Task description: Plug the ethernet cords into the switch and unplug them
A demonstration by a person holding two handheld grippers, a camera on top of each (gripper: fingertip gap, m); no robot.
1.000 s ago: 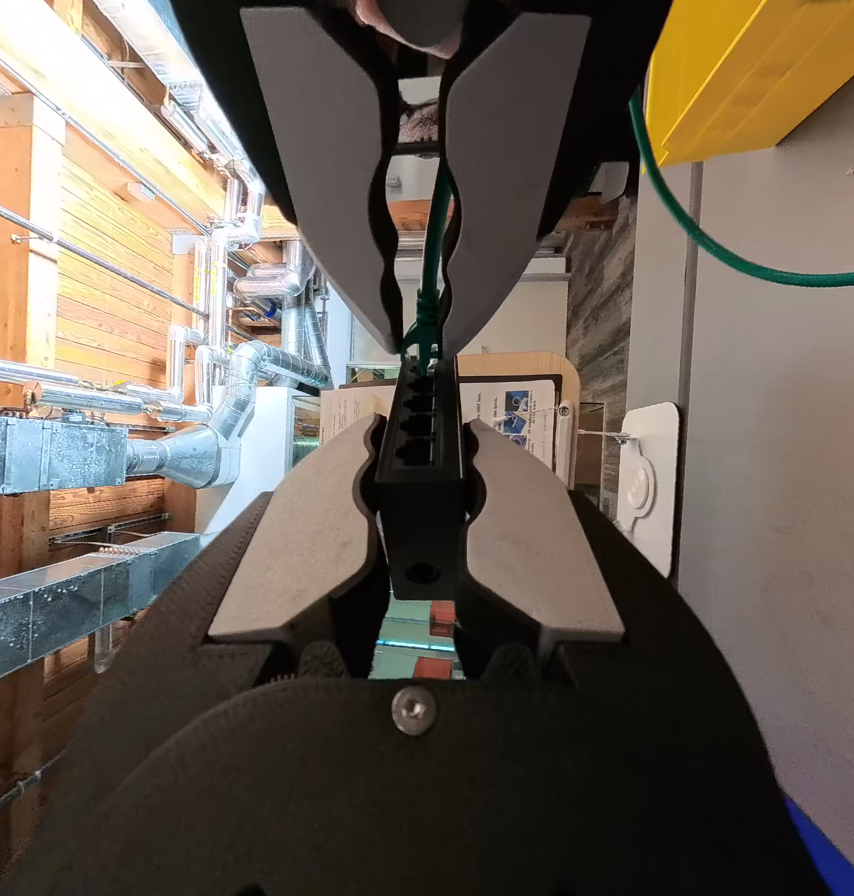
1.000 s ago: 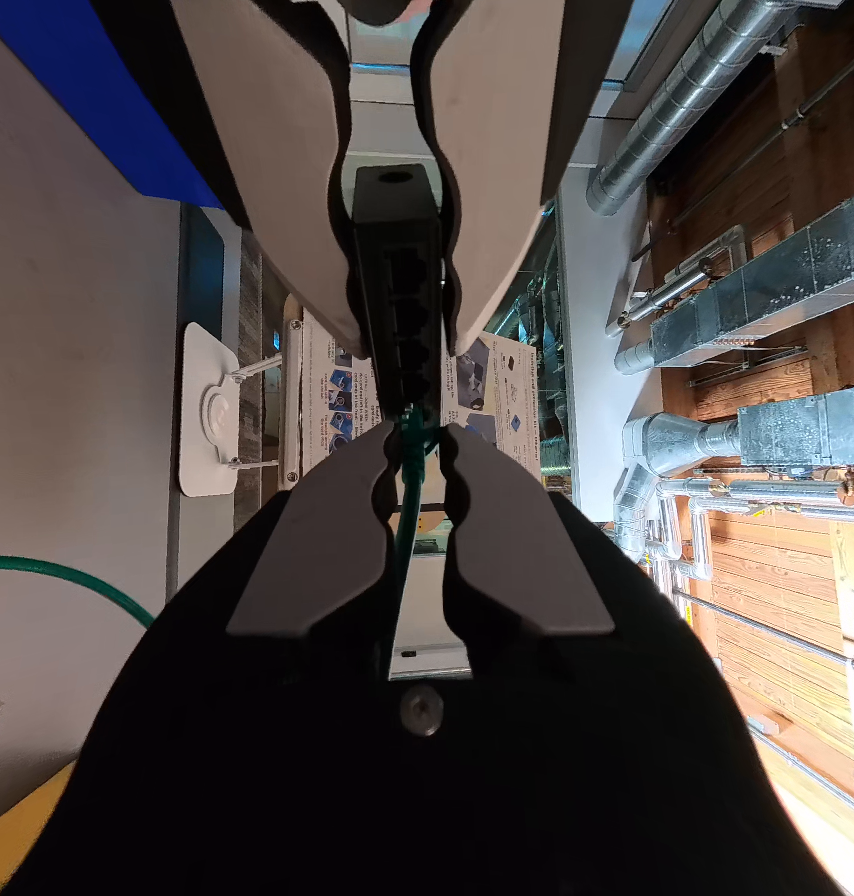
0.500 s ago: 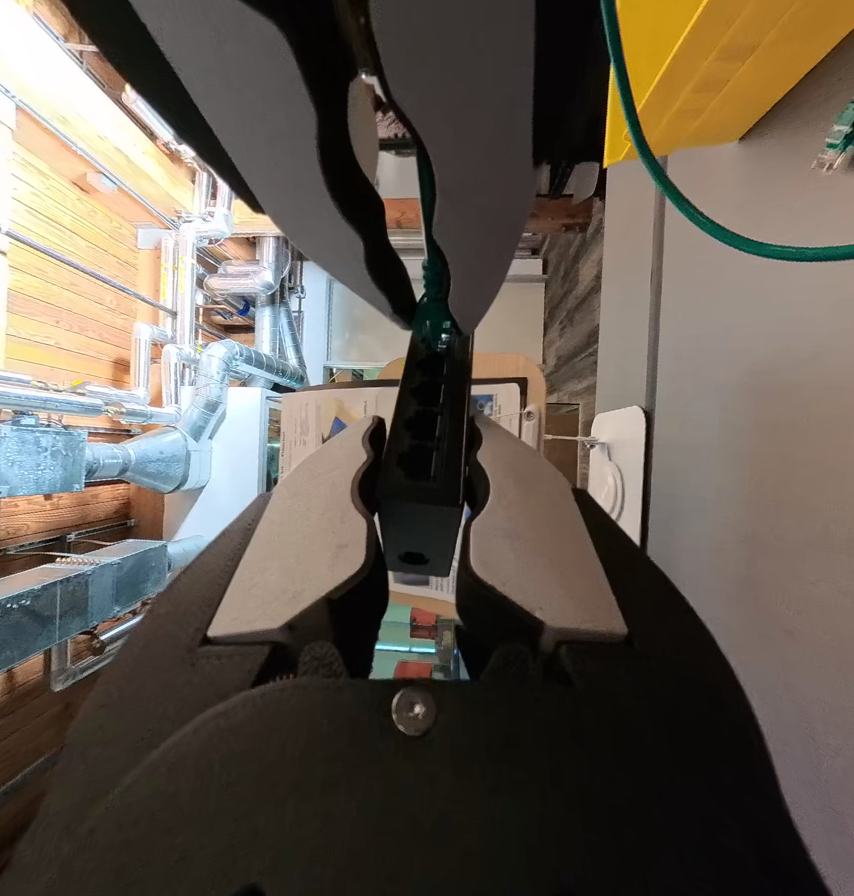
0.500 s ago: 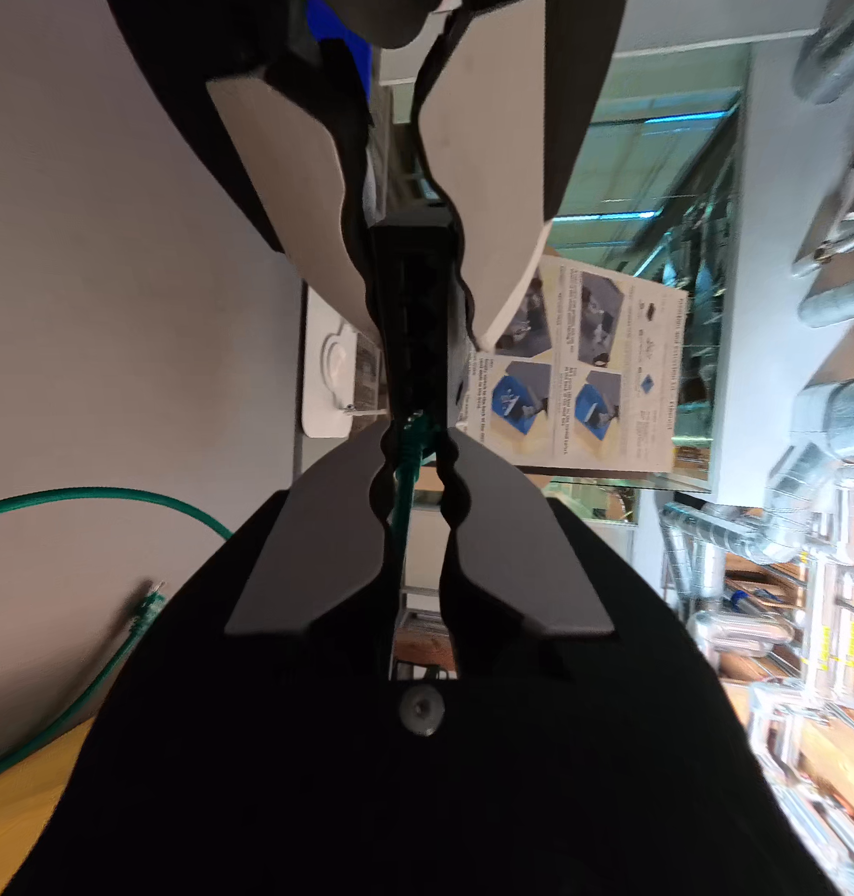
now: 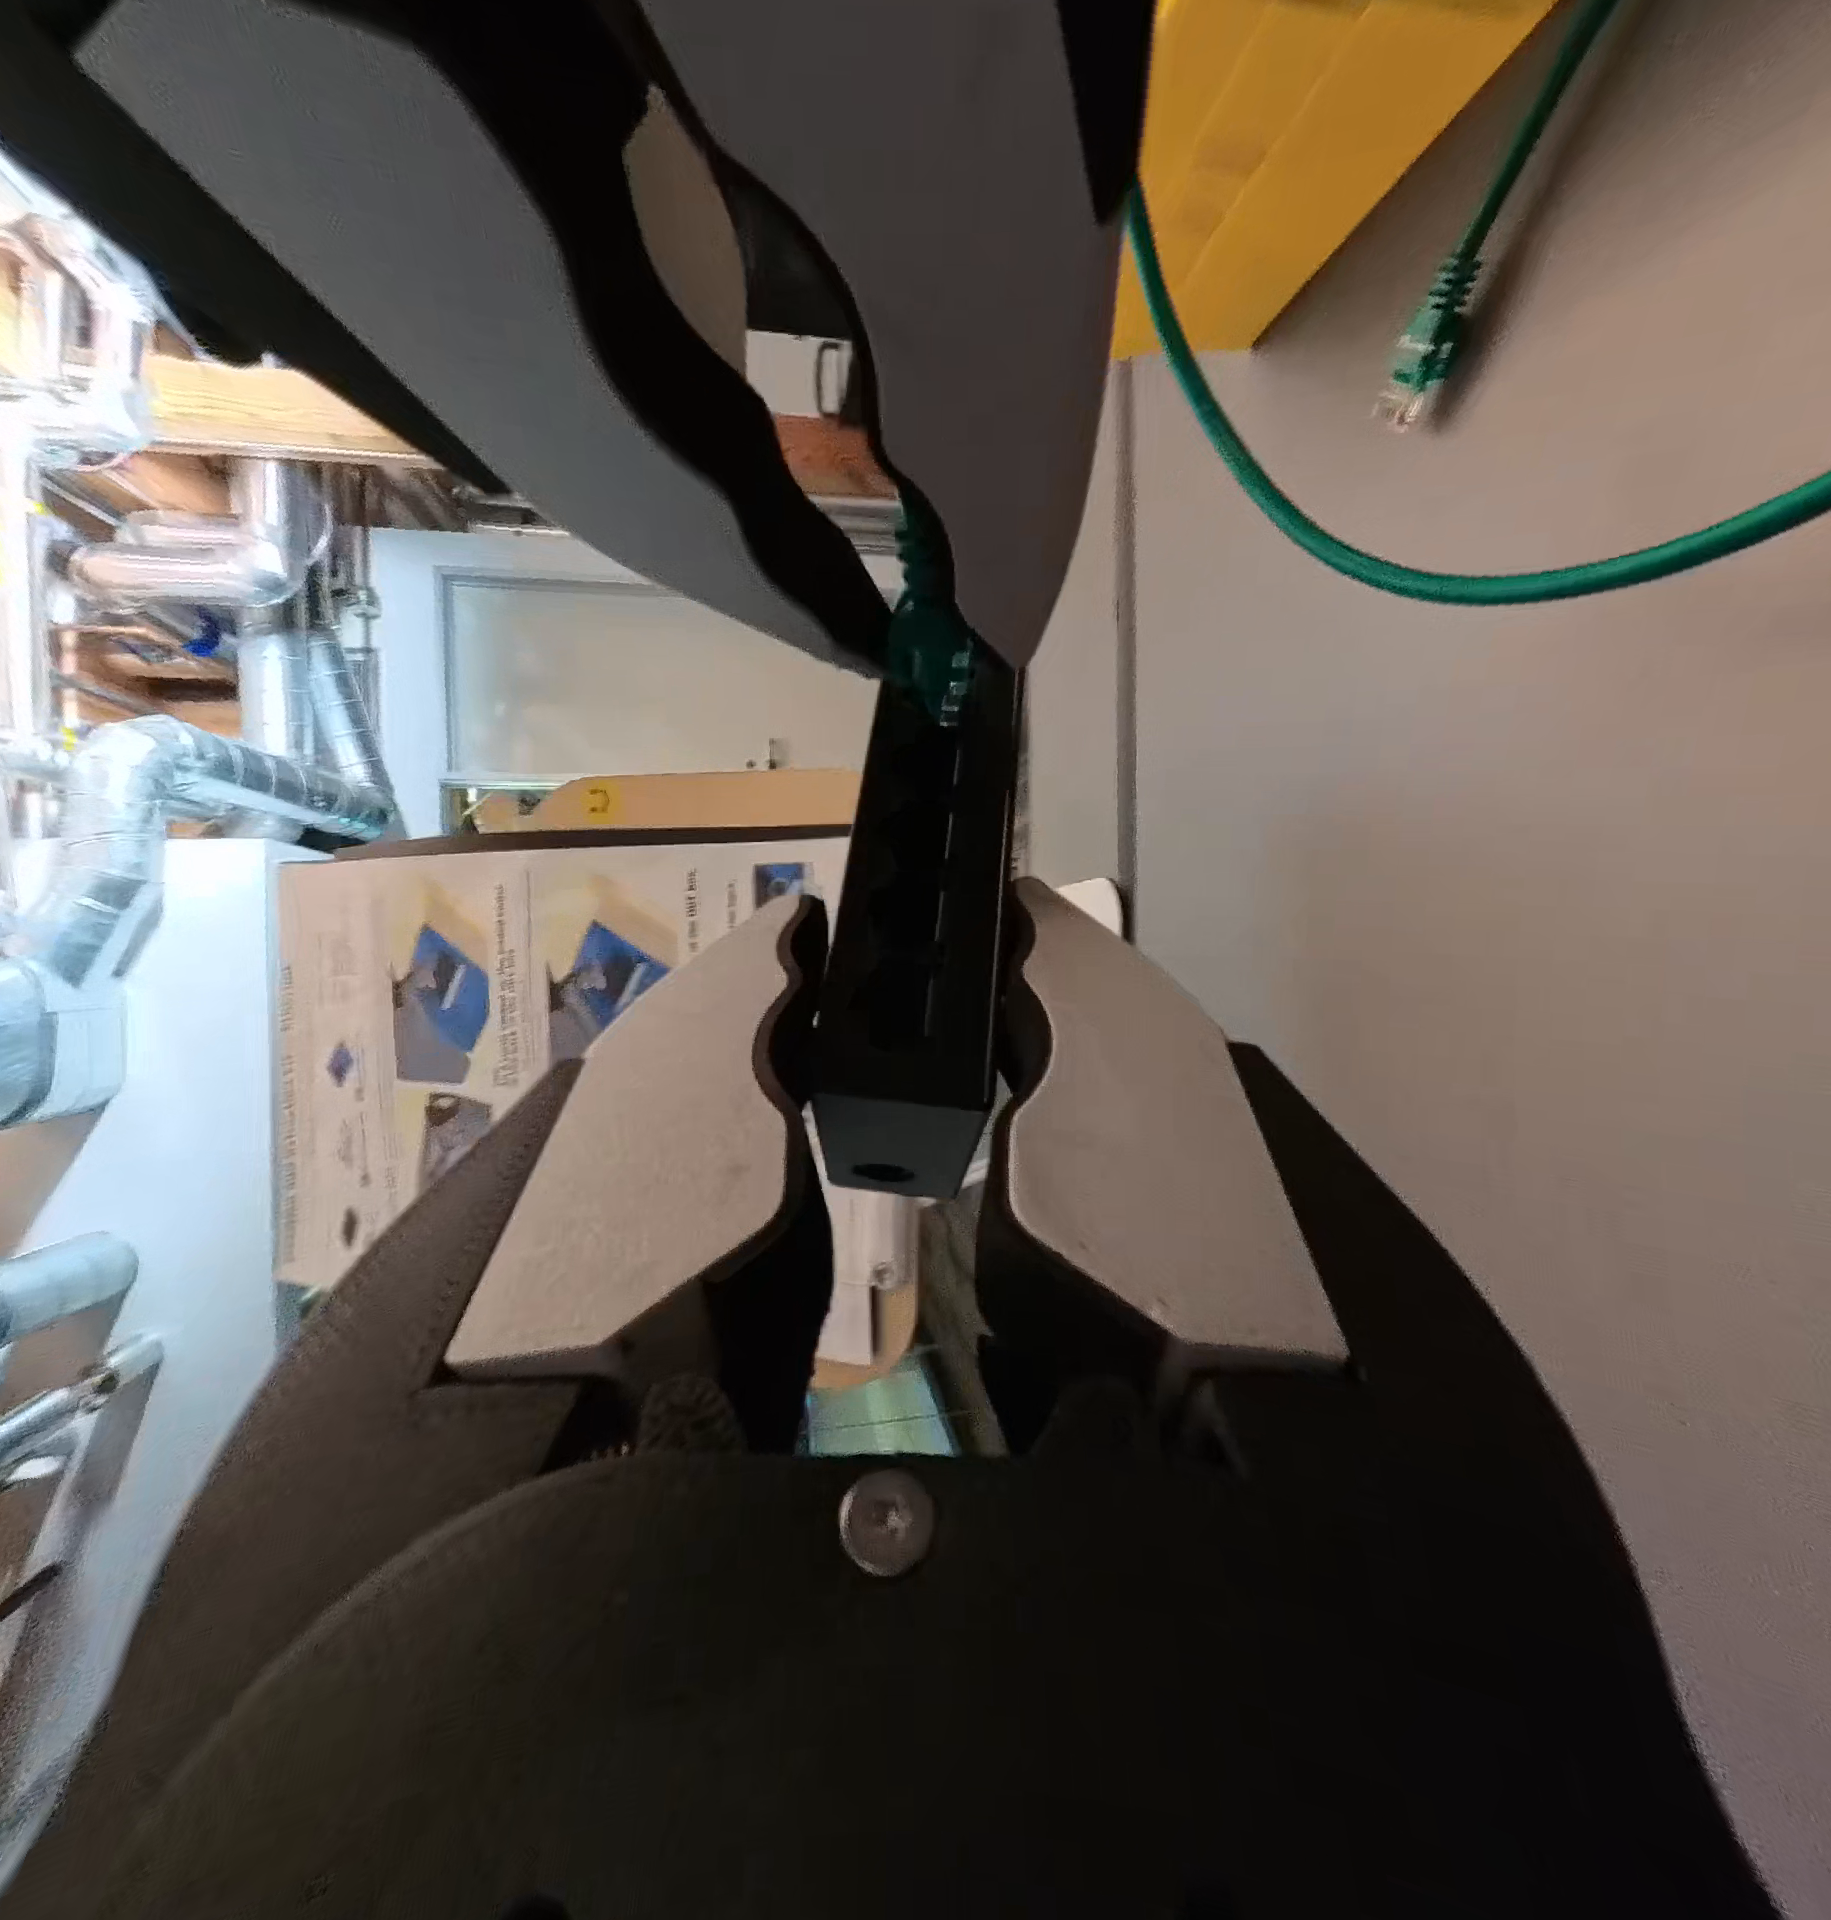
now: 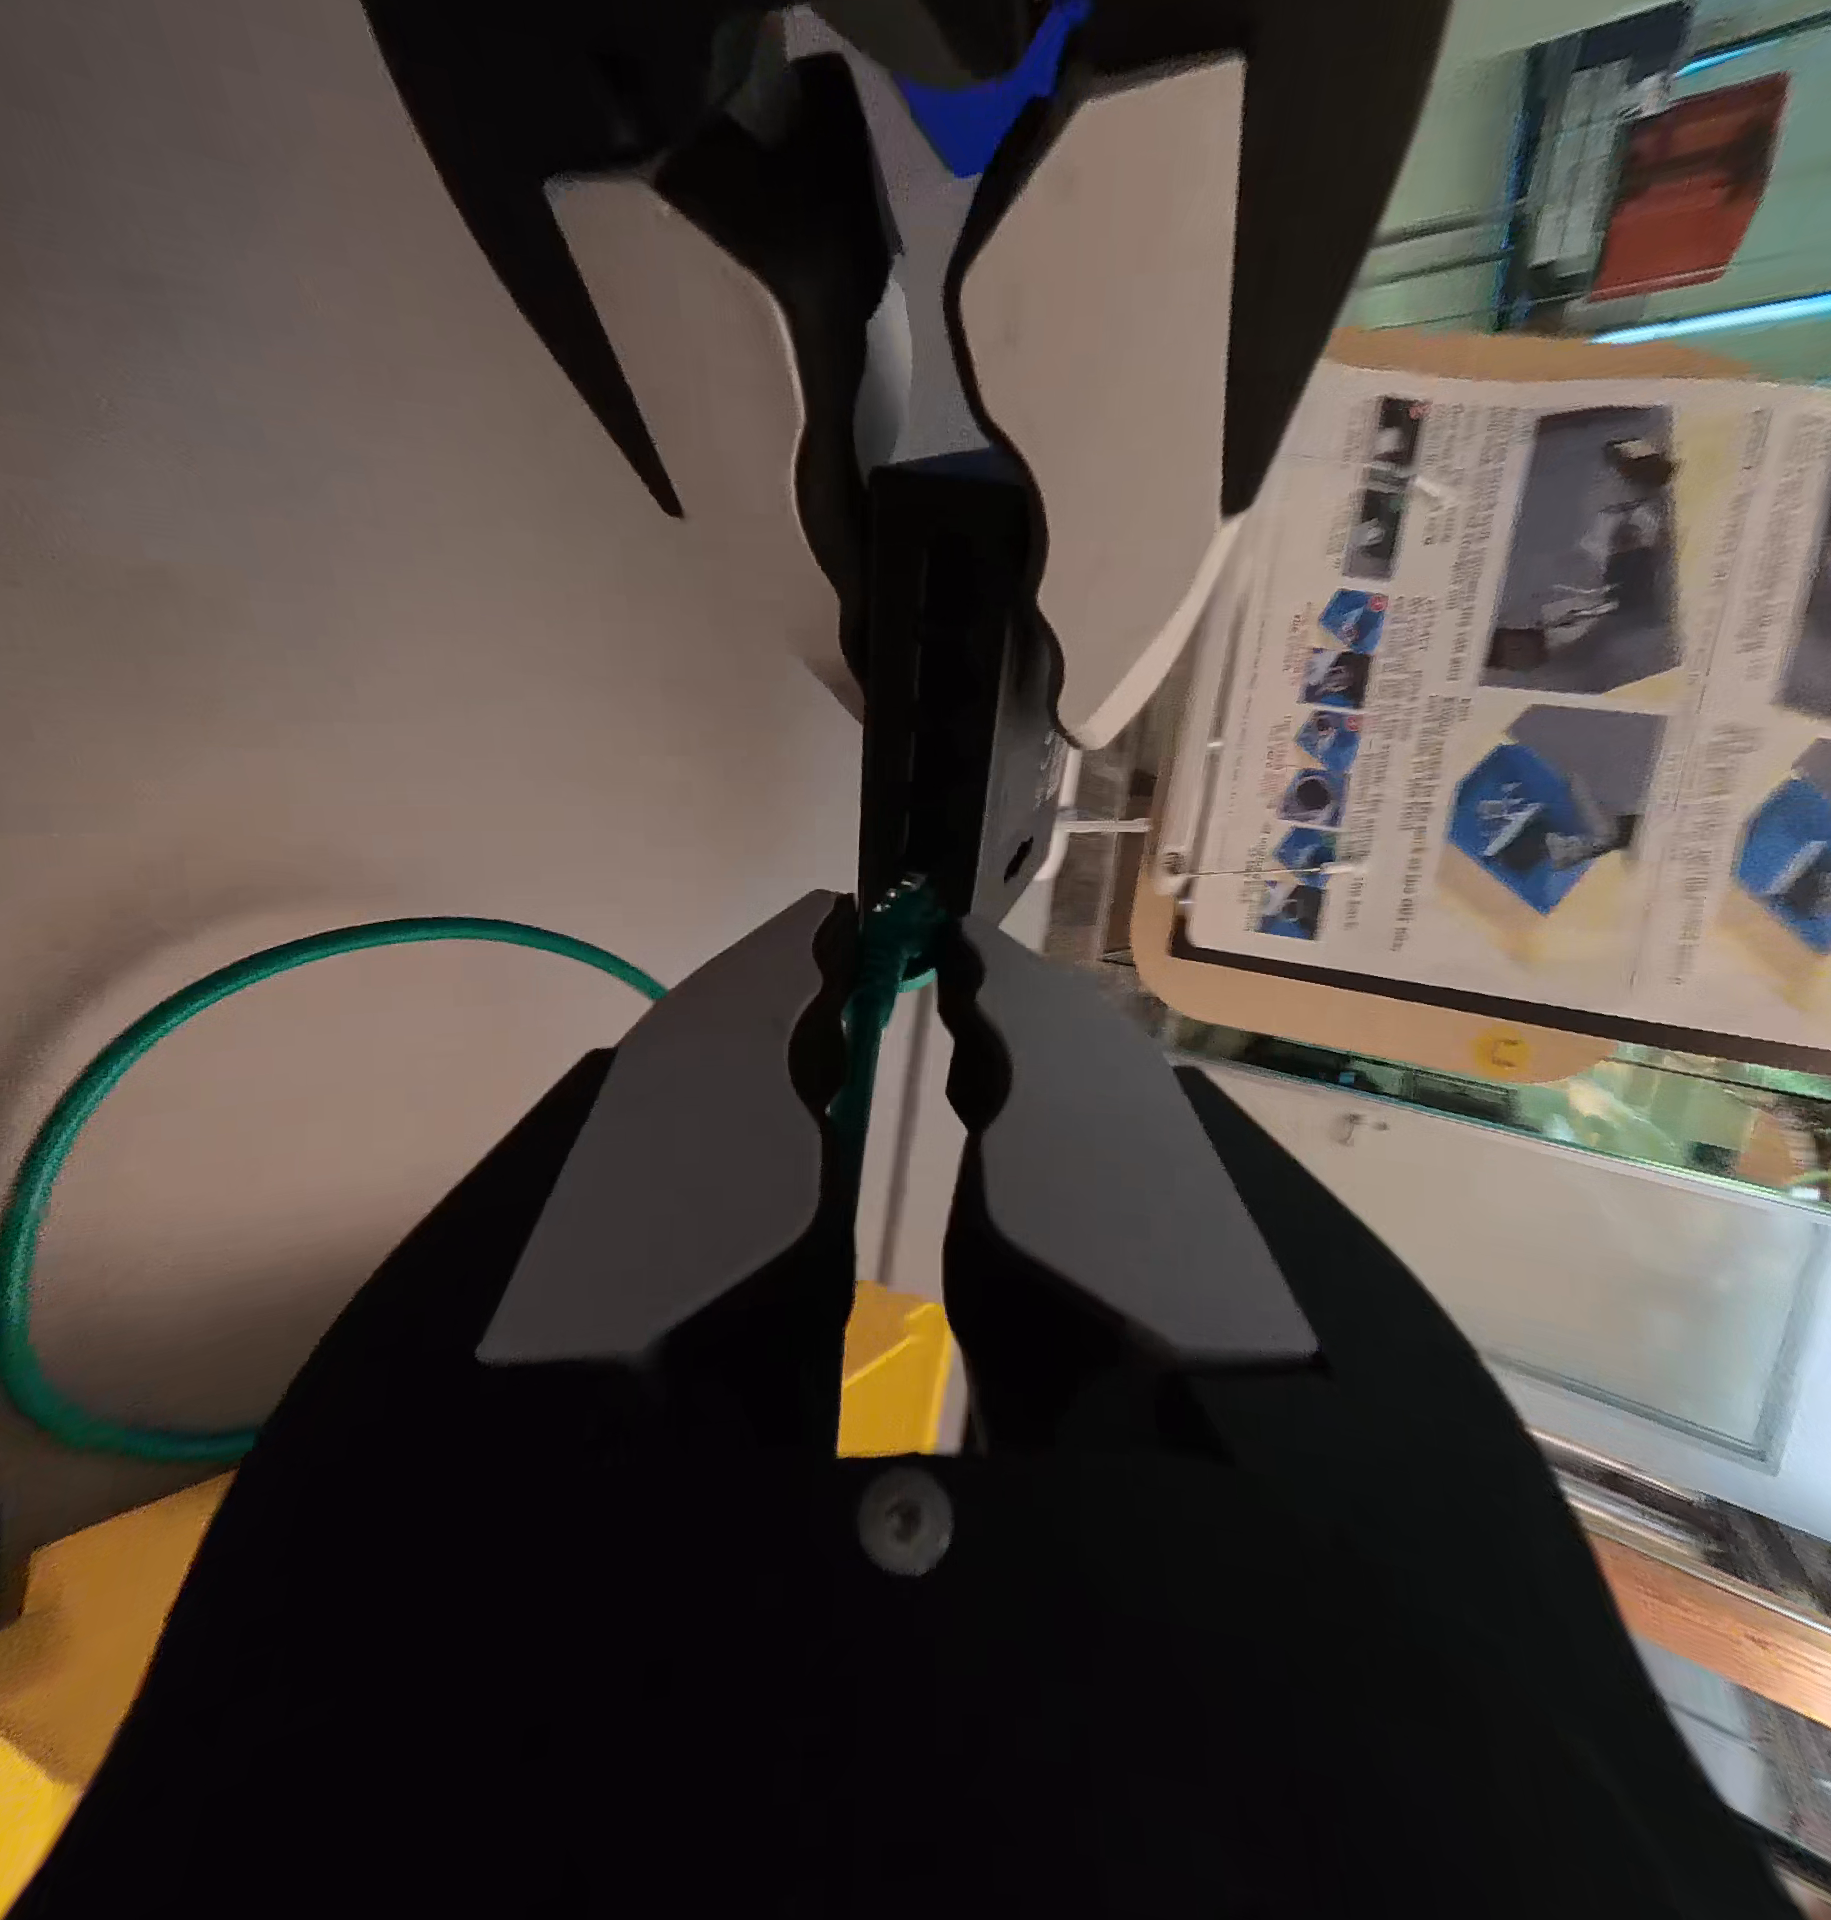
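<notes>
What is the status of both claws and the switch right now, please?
Left claw shut on switch. Right claw shut on green cord, plug at switch's end port. Second cord end loose on table. Nothing in the way.

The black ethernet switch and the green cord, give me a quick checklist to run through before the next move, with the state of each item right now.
1. Left gripper fingers clamped on the black box-shaped ethernet switch: ok.
2. Right gripper fingers shut on the green braided ethernet cord just behind its plug: ok.
3. Plug at the end port of the switch: ok.
4. Plug fully seated and latched: cannot tell, blurred.
5. Slack in the cord looping over the grey table: ok.
6. Cord's other plug lying free on the table beside the yellow bin: ok.
</notes>
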